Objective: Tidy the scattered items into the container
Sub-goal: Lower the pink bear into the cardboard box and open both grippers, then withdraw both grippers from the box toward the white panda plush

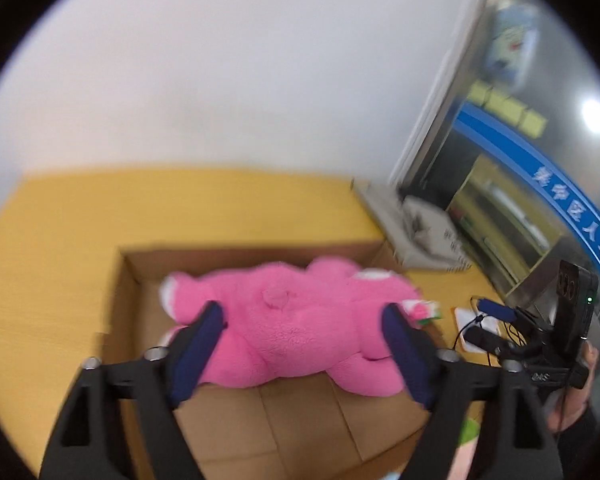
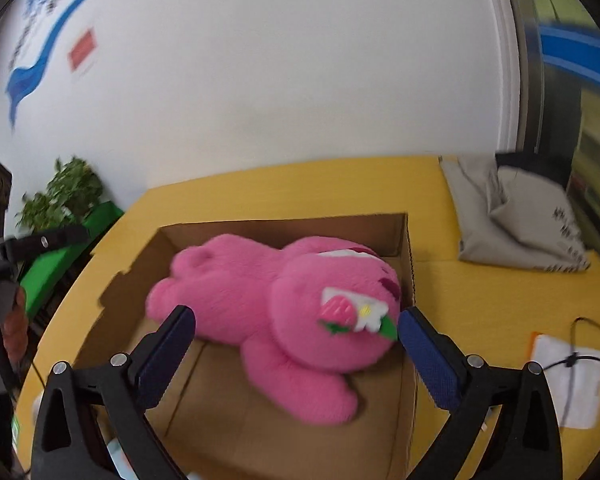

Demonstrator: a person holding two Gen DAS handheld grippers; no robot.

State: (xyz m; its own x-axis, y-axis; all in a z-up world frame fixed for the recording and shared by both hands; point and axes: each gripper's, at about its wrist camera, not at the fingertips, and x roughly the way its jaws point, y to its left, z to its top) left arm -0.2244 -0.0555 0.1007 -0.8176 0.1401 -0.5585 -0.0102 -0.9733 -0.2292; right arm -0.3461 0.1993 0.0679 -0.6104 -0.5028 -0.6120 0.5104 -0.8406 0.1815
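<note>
Where the yellow table (image 2: 480, 304) meets the white wall, one open cardboard box (image 2: 384, 232) stands, flaps up. Contents: one pink plush bear (image 2: 260, 304), lying inside the box across its floor, blurred in both views; a strawberry-and-flower patch (image 2: 352, 314) is sewn on its head. Left gripper (image 1: 302, 312): jaws spread wide, blue pads either side of the bear's body, not pressing it. Right gripper (image 2: 296, 320): jaws spread wide about the head, nothing pinched. Also on the table: one grey cloth bag (image 2: 516, 220) near the wall, one white card (image 2: 568, 380) with a black cable over it. Beside the table: one green potted plant (image 2: 64, 196).
</note>
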